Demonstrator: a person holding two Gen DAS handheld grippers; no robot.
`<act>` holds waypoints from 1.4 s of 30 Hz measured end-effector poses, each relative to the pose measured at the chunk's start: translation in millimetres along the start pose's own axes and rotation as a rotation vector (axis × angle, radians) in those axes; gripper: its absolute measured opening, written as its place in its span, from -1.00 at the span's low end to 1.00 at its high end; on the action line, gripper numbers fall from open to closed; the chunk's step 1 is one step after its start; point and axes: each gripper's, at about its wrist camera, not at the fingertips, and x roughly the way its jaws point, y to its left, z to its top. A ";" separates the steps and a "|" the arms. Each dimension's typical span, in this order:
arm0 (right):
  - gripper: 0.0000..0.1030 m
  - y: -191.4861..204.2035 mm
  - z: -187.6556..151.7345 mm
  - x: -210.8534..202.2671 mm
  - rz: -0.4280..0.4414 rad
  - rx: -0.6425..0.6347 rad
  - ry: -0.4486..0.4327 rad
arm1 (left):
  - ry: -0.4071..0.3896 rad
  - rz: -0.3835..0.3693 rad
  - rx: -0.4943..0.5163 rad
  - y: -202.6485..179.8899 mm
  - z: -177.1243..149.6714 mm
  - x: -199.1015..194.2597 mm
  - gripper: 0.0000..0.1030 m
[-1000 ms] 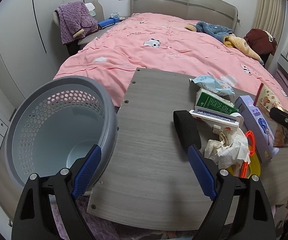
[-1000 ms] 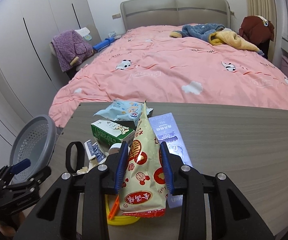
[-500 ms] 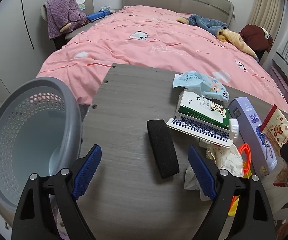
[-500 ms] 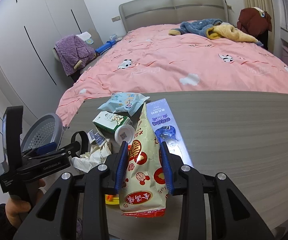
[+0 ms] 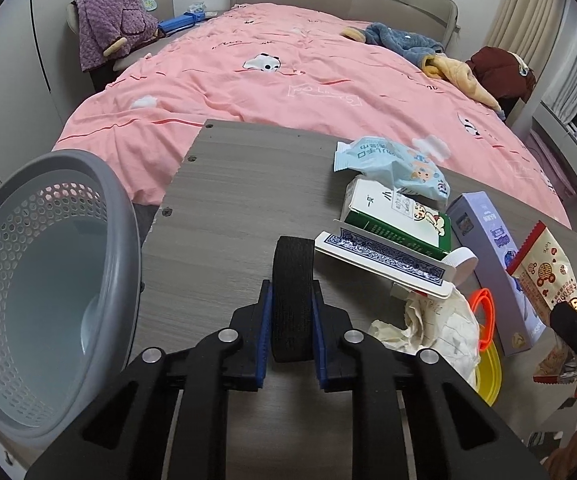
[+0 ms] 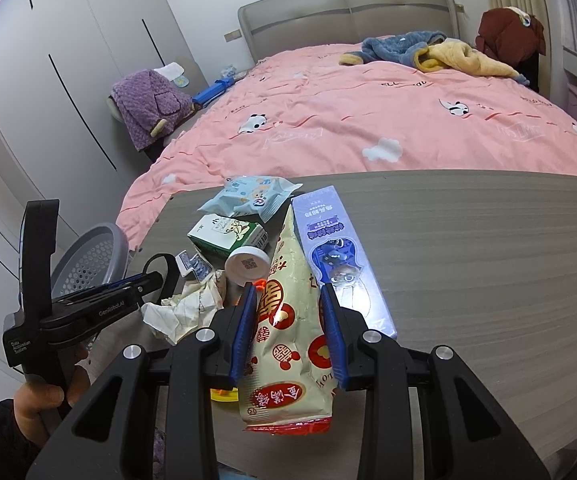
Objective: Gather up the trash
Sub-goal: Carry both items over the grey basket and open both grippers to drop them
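A black band (image 5: 292,276) stands on edge on the grey wooden table (image 5: 228,200). My left gripper (image 5: 291,320) is closing on it, and its blue pads press both sides of the band. From the right wrist view the same gripper (image 6: 156,278) shows at the left, held by a hand. My right gripper (image 6: 288,312) is shut on a cream snack bag with red prints (image 6: 288,364), held just above the table. That bag (image 5: 544,264) also appears at the right edge of the left wrist view. A grey perforated basket (image 5: 128,216) stands off the table's left side.
A pile lies right of the band: a light blue wrapper (image 5: 392,164), a green-and-white carton (image 5: 392,216), a blue-patterned card box (image 5: 384,256), a white cap (image 5: 462,262), crumpled paper (image 5: 436,328) and a purple box (image 5: 492,256). A pink bed (image 5: 288,72) lies beyond the table.
My left gripper moved right from the basket to the black band and its wide-open jaws closed on it. My right gripper kept its hold on the snack bag.
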 end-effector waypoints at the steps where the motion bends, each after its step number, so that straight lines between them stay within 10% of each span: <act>1: -0.37 1.5 0.0 -0.8 0.000 -0.003 -0.001 | -0.005 -0.002 -0.002 1.2 -0.1 -2.1 -0.66; 22: -0.37 125.4 14.0 17.5 0.120 -0.209 0.021 | -0.182 0.103 -0.093 105.7 -12.9 -82.9 -0.66; 42: -0.36 284.1 0.4 109.2 0.310 -0.440 0.193 | -0.148 0.211 -0.229 233.9 -28.3 -74.2 -0.66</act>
